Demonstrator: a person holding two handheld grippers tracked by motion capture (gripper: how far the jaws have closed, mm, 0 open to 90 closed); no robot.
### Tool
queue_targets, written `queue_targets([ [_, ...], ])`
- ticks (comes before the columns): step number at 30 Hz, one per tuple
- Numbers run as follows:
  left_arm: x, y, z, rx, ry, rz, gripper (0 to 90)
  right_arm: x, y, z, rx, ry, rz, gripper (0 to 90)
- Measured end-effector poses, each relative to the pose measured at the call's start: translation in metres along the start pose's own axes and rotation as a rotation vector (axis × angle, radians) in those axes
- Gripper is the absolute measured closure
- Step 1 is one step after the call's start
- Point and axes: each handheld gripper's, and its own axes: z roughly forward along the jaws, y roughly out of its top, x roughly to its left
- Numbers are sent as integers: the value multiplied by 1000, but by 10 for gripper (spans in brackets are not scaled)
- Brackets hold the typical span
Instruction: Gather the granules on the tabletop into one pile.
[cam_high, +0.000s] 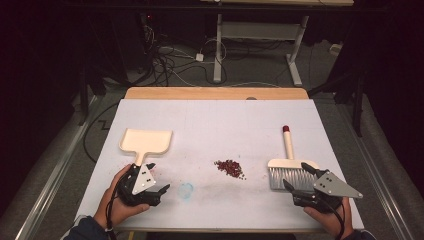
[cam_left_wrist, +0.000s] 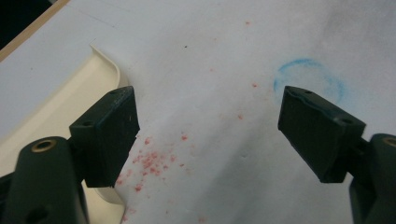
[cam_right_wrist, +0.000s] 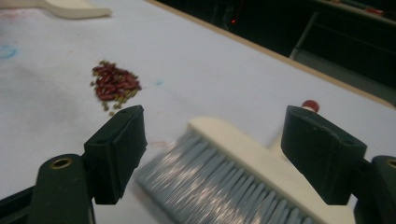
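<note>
Table (cam_high: 215, 120); brush (cam_high: 287, 172) beside right tongs (cam_high: 299, 178)

A cream plastic dustpan (cam_high: 146, 142) was placed at the table's (cam_high: 220, 115) left, a cream-backed hand brush with grey bristles (cam_high: 289, 170) at its right, and a small heap of dark red beans (cam_high: 229, 168) between them, nearer the brush. A faint blue ring mark (cam_high: 186, 190) was noted before the heap, leftward.

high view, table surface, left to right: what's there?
Left gripper with the dustpan just beyond it → blue ring mark → pile of red bits → brush → right gripper.
</note>
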Motion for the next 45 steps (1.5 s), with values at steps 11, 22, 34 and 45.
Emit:
queue_targets([
  [11,0,-2,-2,-8,-4,-2,189,7,4,-1,-7,-16,-42,203],
  [22,-1,-1,-1,-5,-4,7,187,8,3,0,2,3,-42,203],
  [34,0,-1,-2,-4,-7,9,187,8,4,0,6,-1,-49,201],
  [45,1,1,2,-1,-13,6,187,6,3,1,14,-11,-55,200],
])
